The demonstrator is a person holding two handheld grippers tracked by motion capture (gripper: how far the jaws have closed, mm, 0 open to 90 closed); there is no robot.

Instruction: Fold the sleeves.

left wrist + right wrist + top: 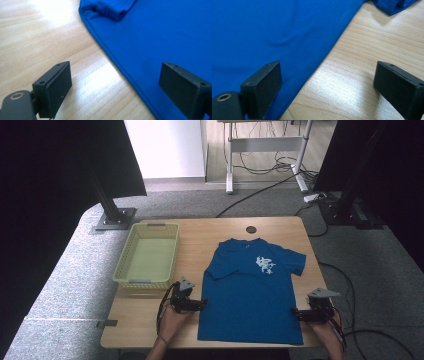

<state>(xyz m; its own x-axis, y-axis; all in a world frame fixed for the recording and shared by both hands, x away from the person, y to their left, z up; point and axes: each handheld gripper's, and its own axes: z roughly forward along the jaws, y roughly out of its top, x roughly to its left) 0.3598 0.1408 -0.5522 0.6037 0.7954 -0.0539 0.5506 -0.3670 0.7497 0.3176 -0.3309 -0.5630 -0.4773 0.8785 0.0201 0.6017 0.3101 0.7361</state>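
I had the blue T-shirt [248, 290] lying flat on the wooden table [200, 237], front up, with a white print [264, 265] on its chest. It sat between my 2 tongs, collar away from them and hem toward the person's edge of the table.

The left gripper [200, 304] was at the shirt's left side edge, near the lower half, with the hand [173, 320] behind it. In the left gripper view, its 2 jaws were spread wide: 1 jaw was over bare wood, the other over the blue cloth, and the shirt's side seam [117, 66] ran up between them. Nothing was pinched. Farther ahead of those jaws I saw the short sleeve [110, 10], folded in a little over the body.

The right gripper [298, 314] was at the opposite side edge, also low on the shirt. Its jaws were likewise wide apart and empty, 1 over the cloth and 1 over the table, with the shirt's edge [322, 60] passing between. Beyond them lay the tip of the other sleeve [393, 6].

I could not tell whether either pair of jaws actually touched the fabric or the table.

A pale yellow-green basket [171, 251] stood beyond the left gripper, well apart from the shirt.
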